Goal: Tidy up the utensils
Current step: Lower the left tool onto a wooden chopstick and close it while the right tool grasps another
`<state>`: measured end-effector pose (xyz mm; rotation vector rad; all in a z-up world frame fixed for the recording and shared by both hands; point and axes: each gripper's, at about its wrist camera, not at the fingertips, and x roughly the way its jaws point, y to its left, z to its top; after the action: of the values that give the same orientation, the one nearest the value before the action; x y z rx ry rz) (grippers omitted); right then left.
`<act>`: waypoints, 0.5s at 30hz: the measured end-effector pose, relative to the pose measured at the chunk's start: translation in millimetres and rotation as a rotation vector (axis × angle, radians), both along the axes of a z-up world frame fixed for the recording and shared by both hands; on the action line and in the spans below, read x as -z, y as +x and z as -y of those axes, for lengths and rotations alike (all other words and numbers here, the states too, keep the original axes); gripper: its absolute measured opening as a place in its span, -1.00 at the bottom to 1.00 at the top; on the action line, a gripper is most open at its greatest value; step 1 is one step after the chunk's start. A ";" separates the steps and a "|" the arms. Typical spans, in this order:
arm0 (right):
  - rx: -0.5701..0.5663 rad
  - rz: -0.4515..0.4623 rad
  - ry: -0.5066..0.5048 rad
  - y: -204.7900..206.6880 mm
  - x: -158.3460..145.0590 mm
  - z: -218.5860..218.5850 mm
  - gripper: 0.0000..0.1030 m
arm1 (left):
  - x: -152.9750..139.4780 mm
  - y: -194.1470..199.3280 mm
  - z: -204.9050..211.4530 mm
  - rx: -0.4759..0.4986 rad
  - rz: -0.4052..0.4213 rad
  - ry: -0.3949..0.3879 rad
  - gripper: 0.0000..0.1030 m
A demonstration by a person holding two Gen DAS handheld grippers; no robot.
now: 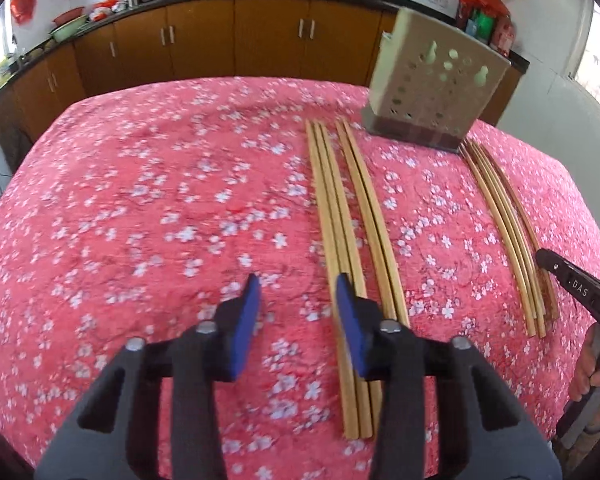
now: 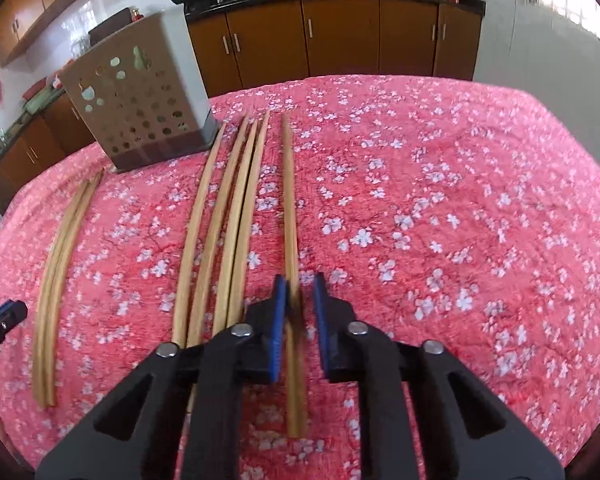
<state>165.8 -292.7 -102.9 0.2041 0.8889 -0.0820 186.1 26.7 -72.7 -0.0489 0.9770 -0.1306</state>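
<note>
— What's on the table (image 1: pixel 140 208)?

— A pink floral cloth, a perforated holder (image 2: pixel 140 100) at the far side, and bamboo chopsticks (image 1: pixel 332 216) lying in bundles before it.

— And the grippers?

— The left gripper (image 1: pixel 298 300) stands spread, nothing between its pads. The right gripper (image 2: pixel 300 300) straddles a lone chopstick (image 2: pixel 290 208); blurred, but seemingly not yet pinching.

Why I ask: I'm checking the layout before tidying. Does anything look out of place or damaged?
Nothing looks spilled or damaged. One chopstick lies alone on the cloth, apart from the others, and runs between the fingers of the right gripper.
</note>
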 end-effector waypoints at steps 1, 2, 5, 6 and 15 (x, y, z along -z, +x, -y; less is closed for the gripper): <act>-0.002 0.003 -0.003 -0.9 0.5 -0.2 -0.74 | 1.3 0.6 1.9 0.006 -0.007 -0.001 -0.39; -0.005 0.003 -0.006 -1.3 0.7 0.2 -0.74 | 3.2 2.3 3.6 0.011 -0.014 0.000 -0.47; -0.009 0.002 -0.019 -4.5 -0.5 0.0 -0.74 | 4.1 2.3 7.1 0.027 -0.012 0.004 -0.51; -0.008 0.002 -0.023 -4.3 -0.5 0.0 -0.74 | 4.4 2.3 7.8 0.029 -0.012 0.006 -0.53; -0.019 0.004 -0.035 -3.1 1.1 -2.7 -0.74 | 12.2 0.9 16.2 0.016 -0.010 0.046 -0.82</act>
<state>162.8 -289.9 -104.0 0.1627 0.8846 -0.0796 187.0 10.5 -84.8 0.0003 0.9903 -0.1233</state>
